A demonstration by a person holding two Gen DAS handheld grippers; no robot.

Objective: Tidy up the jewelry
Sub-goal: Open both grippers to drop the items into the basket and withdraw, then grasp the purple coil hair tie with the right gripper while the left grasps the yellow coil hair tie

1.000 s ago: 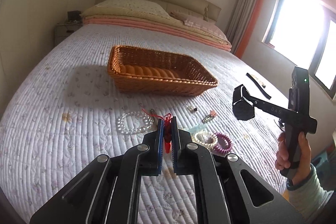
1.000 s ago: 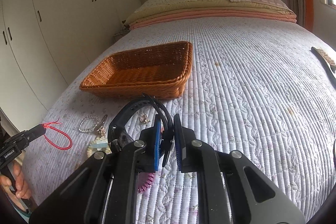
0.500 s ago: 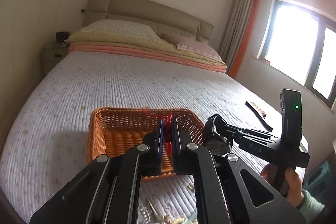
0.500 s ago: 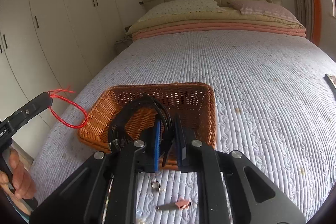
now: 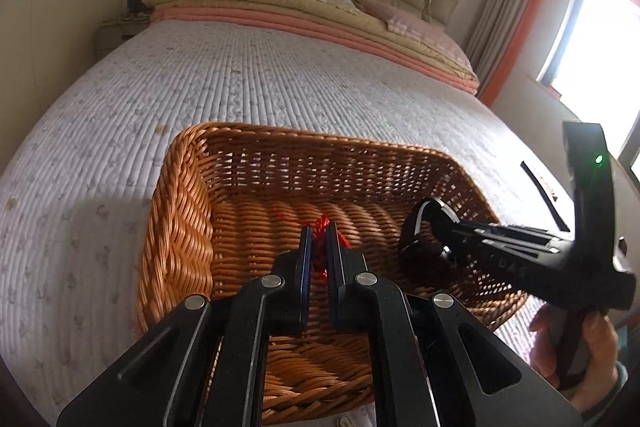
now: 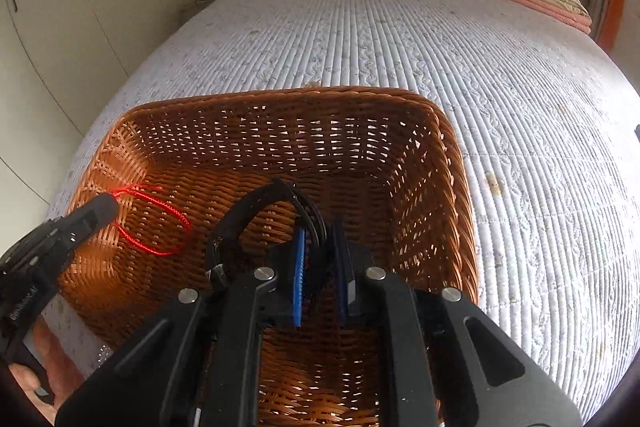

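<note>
Red cord point(image 6: 154, 223), orange-brown wicker basket point(image 6: 436, 187)

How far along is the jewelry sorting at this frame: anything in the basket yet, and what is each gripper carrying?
Done: nothing visibly dropped; the wicker basket shows only bare weave. In hand: the left gripper is shut on a red cord bracelet, and the right gripper is shut on a black watch, both over the basket's inside. Left: release both. Other jewelry is out of view now.
</note>
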